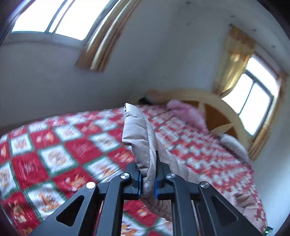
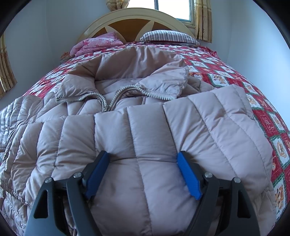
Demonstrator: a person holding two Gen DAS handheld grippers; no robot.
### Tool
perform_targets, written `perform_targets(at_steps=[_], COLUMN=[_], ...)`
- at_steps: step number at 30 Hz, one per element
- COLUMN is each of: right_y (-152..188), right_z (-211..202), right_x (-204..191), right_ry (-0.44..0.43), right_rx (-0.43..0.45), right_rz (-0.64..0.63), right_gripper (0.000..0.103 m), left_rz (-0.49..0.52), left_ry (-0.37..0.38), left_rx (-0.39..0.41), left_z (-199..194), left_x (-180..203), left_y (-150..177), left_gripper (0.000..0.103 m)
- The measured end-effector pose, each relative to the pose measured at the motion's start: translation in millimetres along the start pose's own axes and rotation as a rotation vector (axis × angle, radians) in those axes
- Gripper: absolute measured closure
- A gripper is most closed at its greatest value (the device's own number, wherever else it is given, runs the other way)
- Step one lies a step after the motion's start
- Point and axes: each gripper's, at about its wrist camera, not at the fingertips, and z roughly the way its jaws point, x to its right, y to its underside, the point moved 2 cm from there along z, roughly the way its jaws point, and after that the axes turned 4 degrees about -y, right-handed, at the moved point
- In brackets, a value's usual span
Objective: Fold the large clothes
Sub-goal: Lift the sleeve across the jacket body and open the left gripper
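From the left wrist, the left tool [image 1: 147, 179] is clenched on a raised fold of the beige quilted puffer jacket [image 1: 139, 138] above the red-and-white patchwork bedspread [image 1: 59, 154], while from the right wrist the right tool [image 2: 143, 174] stands released, spread over the jacket's folded sleeve [image 2: 145, 130] lying mid-bed, with bare bedspread along the right edge.

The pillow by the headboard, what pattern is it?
Dark and white stripes on the pillow; right wrist view.

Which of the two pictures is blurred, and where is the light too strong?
Left wrist view: bedspread smeared by motion, jacket in the left tongs sharper, windows blown white. Right wrist view: sharp; only its window glares; edges bend from the fisheye.
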Motion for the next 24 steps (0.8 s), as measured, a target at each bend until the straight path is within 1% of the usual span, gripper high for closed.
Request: perform_targets(at_steps=[2,5,7,9,11,14,17,21,24], right_y=[0.2,0.8,0.8,0.3,-0.2,-0.5,-0.4,-0.8,-0.4], right_z=[0.0,-0.9,-1.8,-2.2,-2.7,-3.5,-4.6,-6.0,-6.2], right_x=[-0.5,-1.1,-0.5,0.4,2.2,4.2,5.8,7.7,9.4], right_ry=[-0.003,-0.009,-0.013,-0.020,-0.027,-0.039,-0.051,-0.069,-0.080], right_rx=[0.002,0.006,0.008,0.011,0.014,0.020,0.026,0.032,0.031], right_rz=[0.002,0.005,0.009,0.012,0.015,0.022,0.030,0.040,0.044], right_gripper=[0.021,0.021,0.020,0.020,0.019,0.019,0.018,0.016,0.014], left_rz=[0.032,0.086,0.136,0.170,0.200,0.247,0.305,0.353,0.385], left_ry=[0.051,0.152,0.223,0.282,0.356,0.432,0.481,0.530,0.546], left_rx=[0.034,0.069,0.091,0.092,0.077,0.054,0.038,-0.005,-0.047], left_z=[-14.7,-39.0,-56.3,-68.1,-77.4,-86.7,-89.2,-88.4,-86.2], left_x=[25.6,71.4,108.9,136.2,170.7,215.7,252.4,284.7,301.8], left_y=[-12.6,-19.4,-16.1,-9.4,2.3,21.6,44.2,81.5,110.5], left_gripper=[0.094,0.094,0.094,0.094,0.094,0.094,0.094,0.094,0.094])
